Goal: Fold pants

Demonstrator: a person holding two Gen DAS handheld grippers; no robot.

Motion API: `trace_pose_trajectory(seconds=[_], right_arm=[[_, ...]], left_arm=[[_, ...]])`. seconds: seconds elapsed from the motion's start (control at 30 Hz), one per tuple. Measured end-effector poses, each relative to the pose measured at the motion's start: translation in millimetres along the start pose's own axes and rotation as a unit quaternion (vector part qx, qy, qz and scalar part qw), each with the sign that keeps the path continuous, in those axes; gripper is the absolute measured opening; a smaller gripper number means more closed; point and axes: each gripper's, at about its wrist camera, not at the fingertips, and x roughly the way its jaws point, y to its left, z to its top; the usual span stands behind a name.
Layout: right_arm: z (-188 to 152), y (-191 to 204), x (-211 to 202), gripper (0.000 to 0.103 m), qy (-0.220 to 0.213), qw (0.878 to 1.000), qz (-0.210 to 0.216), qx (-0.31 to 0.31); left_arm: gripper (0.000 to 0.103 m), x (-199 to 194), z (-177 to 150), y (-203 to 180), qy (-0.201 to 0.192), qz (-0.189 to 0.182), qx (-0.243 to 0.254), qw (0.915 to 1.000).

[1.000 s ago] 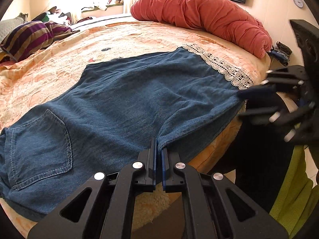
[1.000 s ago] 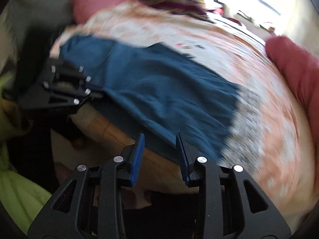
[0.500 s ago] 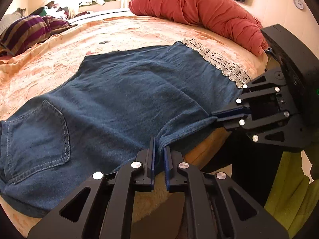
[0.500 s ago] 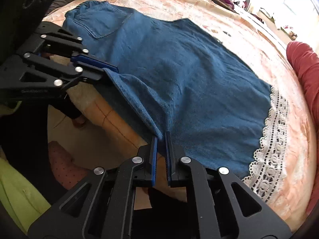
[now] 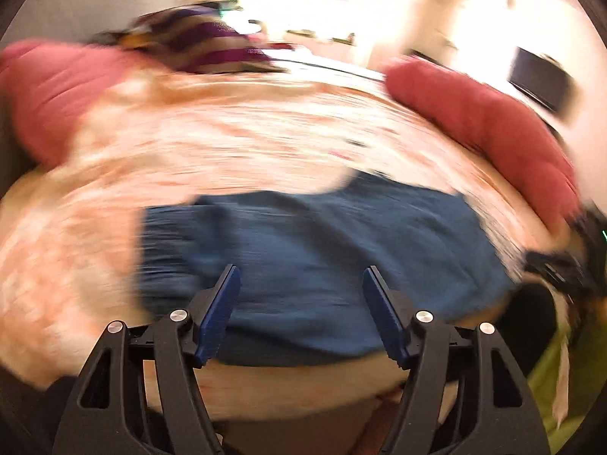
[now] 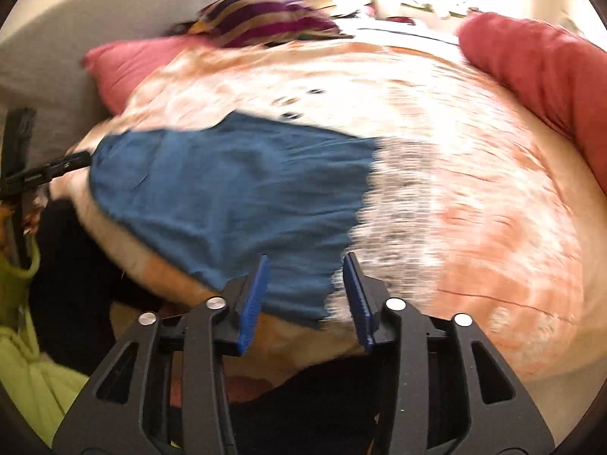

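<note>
The left tool [image 5: 301,313] had just been opened wide, nothing between its jaws. The pants [image 5: 315,254] were spread on the bed [image 5: 235,144]. The right tool [image 6: 305,297], just opened, gripped nothing.

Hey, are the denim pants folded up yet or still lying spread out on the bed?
Spread out: the denim pants lie in one flat layer across the bed, lace hem uncovered.
</note>
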Motion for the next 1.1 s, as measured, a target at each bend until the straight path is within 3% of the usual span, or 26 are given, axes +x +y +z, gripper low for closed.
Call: trace_pose_trajectory(seconds=[0.03,0.07,0.13,0.27,0.3,0.33,0.43,0.5,0.6,0.7,0.77,0.83,0.87,0.93,1.0,1.07,1.1], right_arm=[[1.1,-7.5,-1.2,0.037,-0.002,1.0,-0.004,0.01],[2.8,-14.0,-0.4,0.038,-0.001,1.0,-0.009,0.017],[2.0,-20.6,2.3,0.04,0.003,1.0,-0.015,0.026],[-3.0,-21.3,9.2,0.041,0.02,0.999,-0.02,0.03],[-4.7,-19.7,13.7,0.041,0.025,0.999,-0.023,0.03],[-5.7,-19.3,18.9,0.041,0.035,0.998,-0.031,0.031],[-8.4,-18.6,30.2,0.041,0.053,0.997,-0.037,0.038],[-10.4,-18.5,31.1,0.041,0.054,0.997,-0.037,0.04],[-12.5,-18.4,30.9,0.041,0.059,0.997,-0.038,0.04],[-14.9,-18.9,35.2,0.041,0.067,0.996,-0.039,0.043],[-14.7,-18.6,35.8,0.043,0.067,0.996,-0.038,0.043],[-14.1,-18.2,36.1,0.043,0.067,0.996,-0.037,0.041],[-14.0,-18.1,36.1,0.044,0.067,0.996,-0.037,0.041],[-14.5,-17.5,36.1,0.045,0.066,0.996,-0.037,0.04],[-14.7,-16.2,36.4,0.045,0.067,0.996,-0.04,0.036],[-14.7,-16.5,36.6,0.046,0.067,0.996,-0.039,0.035],[-14.7,-17.1,36.7,0.046,0.067,0.996,-0.038,0.036]], left_arm=[[0.08,1.3,1.0,8.6,0.003,0.018,-0.016,0.9997],[0.083,3.1,1.7,18.1,0.006,0.03,-0.037,0.9988],[0.09,8.1,3.0,30.5,0.012,0.02,-0.075,0.9969],[0.09,24.6,2.8,32.5,0.028,0.048,-0.089,0.9944],[0.084,28.3,3.6,29.1,0.029,0.056,-0.083,0.9945],[0.06,28.8,4.2,28.5,0.025,0.064,-0.078,0.9945],[0.014,25.8,6.4,36.1,0.01,0.092,-0.068,0.9934],[0.011,21.5,8.2,49.9,0.002,0.099,-0.082,0.9917],[0.01,18.9,8.4,74.8,-0.002,0.153,-0.096,0.9835],[0.011,13.8,5.8,95.3,0.001,0.115,-0.152,0.9817],[0.021,2.2,8.1,94.1,-0.019,0.092,-0.158,0.983],[0.07,0.6,12.4,82.1,-0.012,0.071,-0.138,0.9879],[0.075,0.9,12.6,74.8,-0.009,0.051,-0.133,0.9898],[0.078,8.8,11.7,63.5,0.005,0.031,-0.124,0.9917],[0.082,25.6,8.0,55.0,0.03,0.046,-0.11,0.9924],[0.08,37.6,2.4,48.4,0.047,0.04,-0.103,0.9928],[0.07,39.0,0.7,45.7,0.047,0.05,-0.095,0.9931]])
